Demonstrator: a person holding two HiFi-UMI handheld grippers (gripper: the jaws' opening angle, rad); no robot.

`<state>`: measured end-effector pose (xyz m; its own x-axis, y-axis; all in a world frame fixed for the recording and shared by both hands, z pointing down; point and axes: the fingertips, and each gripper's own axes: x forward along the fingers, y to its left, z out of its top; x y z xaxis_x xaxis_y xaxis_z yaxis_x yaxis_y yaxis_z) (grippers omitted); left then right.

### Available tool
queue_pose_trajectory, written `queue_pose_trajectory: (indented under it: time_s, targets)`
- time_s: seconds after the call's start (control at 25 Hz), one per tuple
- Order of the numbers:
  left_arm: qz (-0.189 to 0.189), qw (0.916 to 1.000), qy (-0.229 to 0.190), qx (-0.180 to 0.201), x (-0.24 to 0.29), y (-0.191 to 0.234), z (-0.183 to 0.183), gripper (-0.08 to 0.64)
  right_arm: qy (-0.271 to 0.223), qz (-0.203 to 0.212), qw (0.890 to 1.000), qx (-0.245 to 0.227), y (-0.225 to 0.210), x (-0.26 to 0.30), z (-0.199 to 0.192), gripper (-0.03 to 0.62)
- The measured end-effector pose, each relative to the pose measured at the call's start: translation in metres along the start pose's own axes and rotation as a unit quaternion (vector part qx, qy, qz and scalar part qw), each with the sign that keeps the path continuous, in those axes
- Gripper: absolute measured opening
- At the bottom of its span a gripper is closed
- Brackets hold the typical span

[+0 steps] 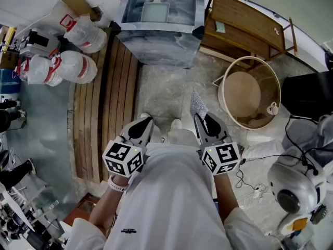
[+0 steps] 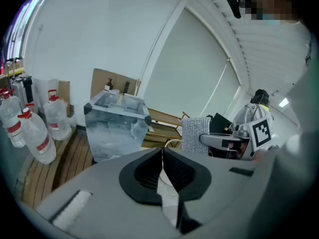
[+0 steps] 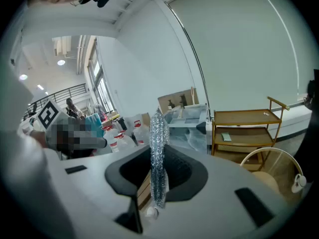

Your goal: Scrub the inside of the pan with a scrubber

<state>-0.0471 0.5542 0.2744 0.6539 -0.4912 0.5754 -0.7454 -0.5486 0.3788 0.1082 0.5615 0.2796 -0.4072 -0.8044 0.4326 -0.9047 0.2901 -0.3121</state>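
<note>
A square pale pan (image 1: pixel 154 12) with a wooden handle lies inside a marble-patterned sink box (image 1: pixel 156 45) on the floor ahead. My right gripper (image 1: pixel 202 120) is held close to my body and is shut on a silvery mesh scrubber (image 1: pixel 197 103). In the right gripper view the scrubber (image 3: pixel 158 133) stands upright, pinched between the jaws of the right gripper (image 3: pixel 158 176). My left gripper (image 1: pixel 145 123) is level with it on the left, jaws together and empty. In the left gripper view the left gripper (image 2: pixel 161 156) is shut, and the scrubber (image 2: pixel 195 134) shows off to the right.
Large water bottles (image 1: pixel 75 65) stand at the left beside a wooden slat platform (image 1: pixel 104 108). A wooden shelf unit (image 1: pixel 244 25) is at the back right. A round tan tub (image 1: pixel 250 92) sits right of my grippers. Cables and a white machine (image 1: pixel 291 189) lie at the lower right.
</note>
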Motion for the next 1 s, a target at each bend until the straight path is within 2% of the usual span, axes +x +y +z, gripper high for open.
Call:
queue_pose_trajectory:
  time_s: [0.2, 0.44, 1.0]
  targets:
    - [0.022, 0.9990, -0.037, -0.008, -0.007, 0.012, 0.008, 0.008, -0.007, 0.018, 1.000, -0.021, 0.013, 0.010, 0.005, 0.057]
    - [0.039, 0.9976, -0.056, -0.013, -0.015, 0.021, 0.018, 0.008, -0.009, 0.036, 0.999, -0.029, 0.025, 0.017, 0.013, 0.057]
    - [0.042, 0.9971, -0.064, -0.004, -0.003, 0.017, 0.037, 0.008, -0.025, 0.036, 0.999, -0.018, 0.002, 0.019, 0.030, 0.058]
